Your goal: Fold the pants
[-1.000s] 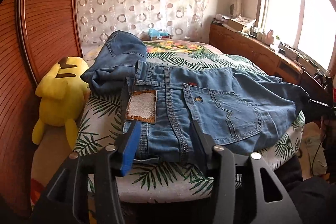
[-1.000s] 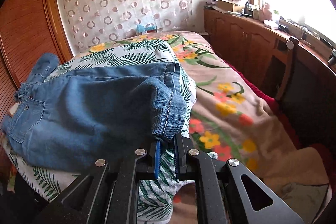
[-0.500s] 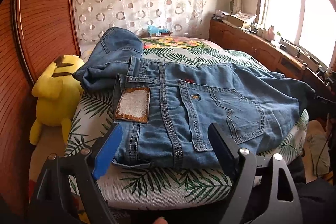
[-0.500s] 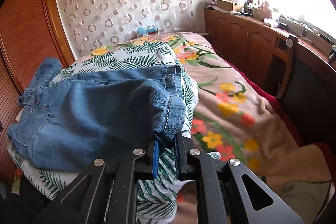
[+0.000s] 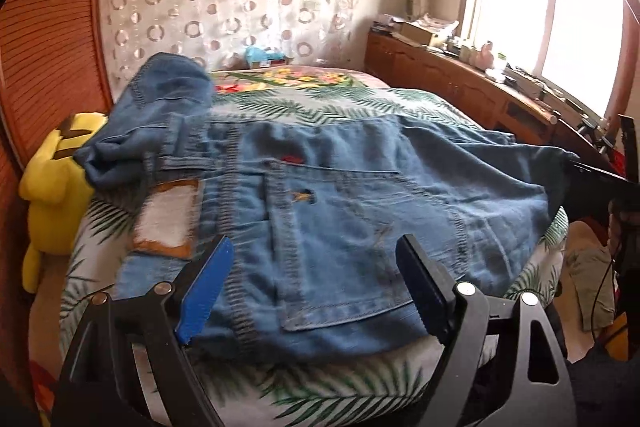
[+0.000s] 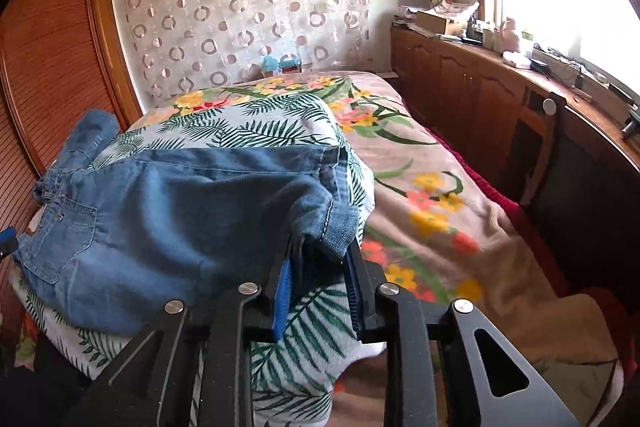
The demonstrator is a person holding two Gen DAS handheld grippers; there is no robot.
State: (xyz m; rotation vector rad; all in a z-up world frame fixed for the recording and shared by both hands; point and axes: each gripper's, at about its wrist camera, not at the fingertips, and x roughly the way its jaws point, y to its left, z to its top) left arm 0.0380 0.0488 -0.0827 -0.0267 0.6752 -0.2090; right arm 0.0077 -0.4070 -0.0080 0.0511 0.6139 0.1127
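Nearest the left wrist camera, the left gripper (image 5: 312,275) sat low at the bed's (image 5: 320,387) near edge, level, its fingers spread wide on either side of the jeans' (image 5: 340,211) waistband end and not touching the denim. The jeans lay flat across the leaf-print blanket (image 5: 360,107) on that bed, back pocket up, a white patch (image 5: 166,223) by the waistband.

Over at the cuff end, the right gripper (image 6: 318,267) pointed in from the bed's edge with a moderate gap between its fingers; the folded cuff (image 6: 332,223) drooped into that gap, but I couldn't tell if it was actually pinched.

Beyond the jeans, a second bunched denim piece (image 5: 160,99) sat toward the wardrobe side of the bed, with a yellow plush toy (image 5: 52,187) wedged beside the bed.
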